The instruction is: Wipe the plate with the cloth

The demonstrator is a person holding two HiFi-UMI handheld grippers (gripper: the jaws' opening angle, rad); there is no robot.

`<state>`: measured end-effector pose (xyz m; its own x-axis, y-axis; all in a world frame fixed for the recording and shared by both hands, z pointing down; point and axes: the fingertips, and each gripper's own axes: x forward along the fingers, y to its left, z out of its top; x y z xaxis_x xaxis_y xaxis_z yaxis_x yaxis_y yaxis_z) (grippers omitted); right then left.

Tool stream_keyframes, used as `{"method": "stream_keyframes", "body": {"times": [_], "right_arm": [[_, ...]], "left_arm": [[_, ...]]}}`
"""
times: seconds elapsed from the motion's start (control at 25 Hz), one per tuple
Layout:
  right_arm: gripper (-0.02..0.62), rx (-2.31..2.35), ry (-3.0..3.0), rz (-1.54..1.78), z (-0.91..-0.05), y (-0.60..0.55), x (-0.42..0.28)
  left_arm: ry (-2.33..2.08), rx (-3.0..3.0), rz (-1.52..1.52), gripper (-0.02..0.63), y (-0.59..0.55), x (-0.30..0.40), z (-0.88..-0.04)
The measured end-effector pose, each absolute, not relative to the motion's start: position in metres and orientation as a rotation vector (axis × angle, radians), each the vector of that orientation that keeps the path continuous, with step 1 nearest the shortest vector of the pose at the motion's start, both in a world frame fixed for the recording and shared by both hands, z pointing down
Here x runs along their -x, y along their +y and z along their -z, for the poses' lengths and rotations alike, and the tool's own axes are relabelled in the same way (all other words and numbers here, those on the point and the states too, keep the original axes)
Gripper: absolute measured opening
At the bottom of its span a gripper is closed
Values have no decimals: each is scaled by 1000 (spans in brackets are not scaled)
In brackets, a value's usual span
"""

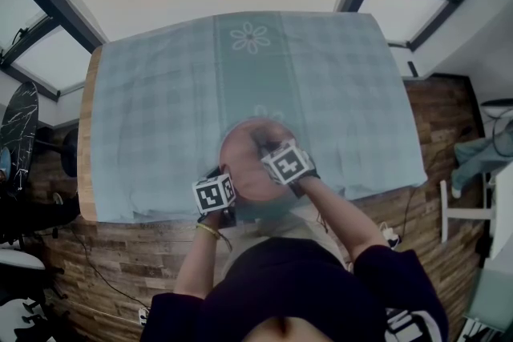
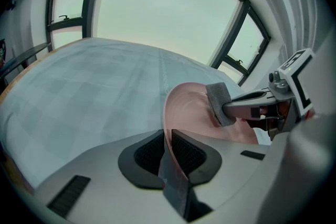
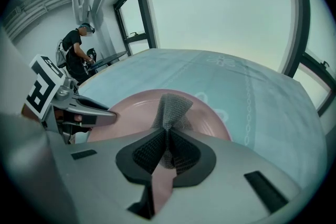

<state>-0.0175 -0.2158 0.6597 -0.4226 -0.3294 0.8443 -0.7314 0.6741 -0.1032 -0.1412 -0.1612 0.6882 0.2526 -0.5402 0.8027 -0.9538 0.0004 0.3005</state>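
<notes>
Plate (image 2: 191,113): pink, near rim clamped between the jaws of the left gripper (image 2: 169,140). Cloth (image 3: 170,108): grey, pinched by the right gripper (image 3: 167,141), lying against the plate's face.

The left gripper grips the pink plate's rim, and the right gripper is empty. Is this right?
No: the right gripper is shut on the grey cloth, as the right gripper view shows. The left gripper does grip the rim of the pink plate.
</notes>
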Motion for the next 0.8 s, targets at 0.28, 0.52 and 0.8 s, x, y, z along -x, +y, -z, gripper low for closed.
{"method": "stream_keyframes", "body": {"times": [0.28,0.52,0.8], "right_arm": [[32,-856,-1923,-558,-671,-231,-12],[32,-895,-1884,-557,-677,-238,-21],[32,-863,-1842,-548,-680,-237,-17]], "left_arm": [[-1398,-1655,-594,55,-161,141,-689],[-1400,-1658,-590,55,-161,140,-689],[-1404,-1652,-583,55,-161,140,-688]]}}
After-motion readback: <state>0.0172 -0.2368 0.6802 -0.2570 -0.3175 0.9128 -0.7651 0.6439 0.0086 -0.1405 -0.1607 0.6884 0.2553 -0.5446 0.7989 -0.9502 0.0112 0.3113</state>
